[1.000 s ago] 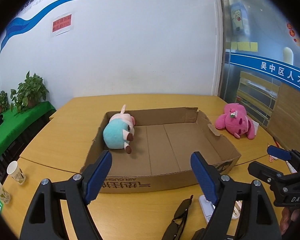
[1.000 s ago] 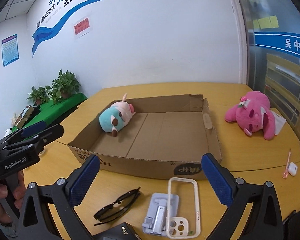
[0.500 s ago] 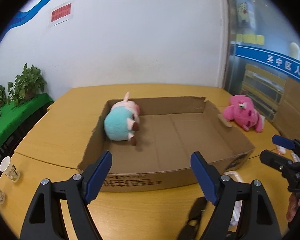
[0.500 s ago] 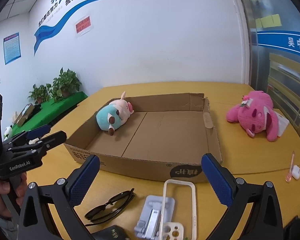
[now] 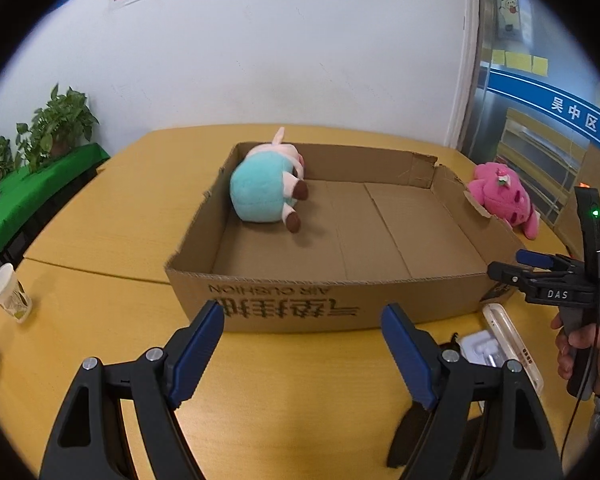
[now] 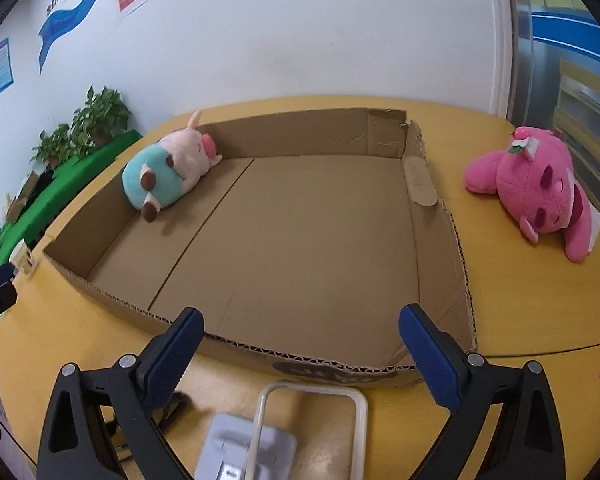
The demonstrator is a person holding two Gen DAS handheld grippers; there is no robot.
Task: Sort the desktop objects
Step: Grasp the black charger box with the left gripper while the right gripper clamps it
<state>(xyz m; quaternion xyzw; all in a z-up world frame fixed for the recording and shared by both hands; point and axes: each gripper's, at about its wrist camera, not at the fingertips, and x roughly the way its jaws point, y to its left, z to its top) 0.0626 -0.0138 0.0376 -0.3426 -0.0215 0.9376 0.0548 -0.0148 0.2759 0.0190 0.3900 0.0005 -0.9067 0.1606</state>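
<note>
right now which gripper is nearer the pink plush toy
Right. The right gripper is open at the box's near edge, the pink plush toy ahead to its right. The left gripper, also open, is further left.

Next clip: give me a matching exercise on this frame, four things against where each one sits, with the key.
Things:
1. teal plush
2. pink plush
3. phone case
4. paper cup

Places:
A. on the table, right of the cardboard box
B. left table edge
C. inside the box, far left corner
D. on the table in front of the box

Pairs: 1-C, 2-A, 3-D, 4-B
</note>
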